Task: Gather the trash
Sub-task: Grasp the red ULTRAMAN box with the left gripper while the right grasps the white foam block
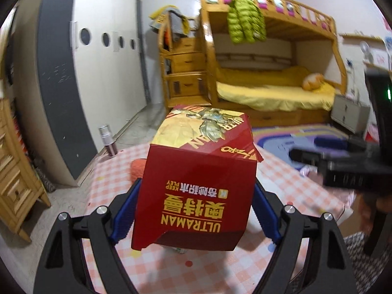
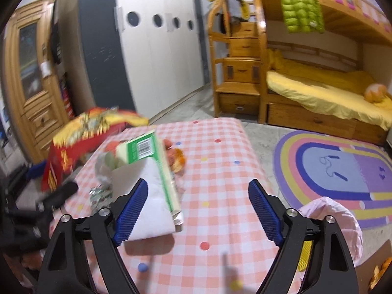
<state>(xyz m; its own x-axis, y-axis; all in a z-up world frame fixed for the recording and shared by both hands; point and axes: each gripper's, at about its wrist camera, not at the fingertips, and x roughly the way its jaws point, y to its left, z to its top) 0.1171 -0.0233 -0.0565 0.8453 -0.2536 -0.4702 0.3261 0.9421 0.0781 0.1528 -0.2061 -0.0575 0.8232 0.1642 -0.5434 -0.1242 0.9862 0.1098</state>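
Observation:
My left gripper is shut on a red and gold Ultraman box, held upside down above the checked tablecloth. The box also shows blurred at the left of the right wrist view. My right gripper is open and empty over the table. A white and green carton lies flat on the table, touching the right gripper's left finger. Crumpled wrappers and orange peel lie beside it.
A bin lined with a pink bag stands at the table's right edge. A spray bottle stands at the table's far left corner. A bunk bed, a wardrobe and a rainbow rug lie beyond.

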